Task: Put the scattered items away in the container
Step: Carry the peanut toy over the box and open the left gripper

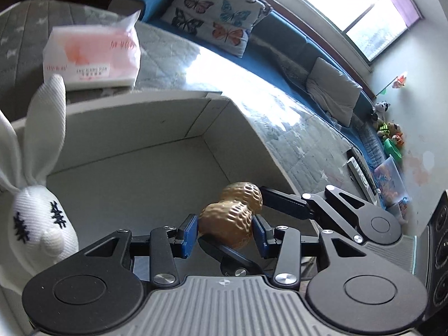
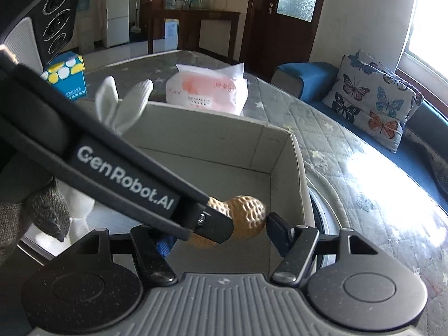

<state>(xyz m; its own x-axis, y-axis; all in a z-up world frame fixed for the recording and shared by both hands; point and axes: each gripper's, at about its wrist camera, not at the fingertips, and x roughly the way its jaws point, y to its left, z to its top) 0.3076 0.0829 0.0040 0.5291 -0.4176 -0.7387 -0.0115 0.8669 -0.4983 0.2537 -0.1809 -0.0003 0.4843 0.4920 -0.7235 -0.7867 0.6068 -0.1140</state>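
A tan peanut toy [image 1: 232, 218] hangs over the inside of a white cardboard box [image 1: 140, 140]. My left gripper [image 1: 225, 231] is shut on its near lobe, with a blue pad on each side. The right gripper's black fingers [image 1: 282, 203] come in from the right, one at the far lobe and one under the toy. In the right wrist view my right gripper [image 2: 221, 229] straddles the peanut toy [image 2: 249, 215]. Its right fingertip touches the toy, and the left gripper's lettered side [image 2: 126, 176] hides its other finger. A white bunny plush [image 1: 36, 218] leans at the box's left wall.
The box [image 2: 212, 140] stands on a grey quilted mattress [image 2: 350, 168]. A pink tissue pack [image 2: 207, 89] lies just behind it, and a blue carton [image 2: 67, 75] sits further left. A gloved hand [image 2: 42, 210] is at the left. A blue sofa with a butterfly cushion [image 2: 372, 103] runs along the right.
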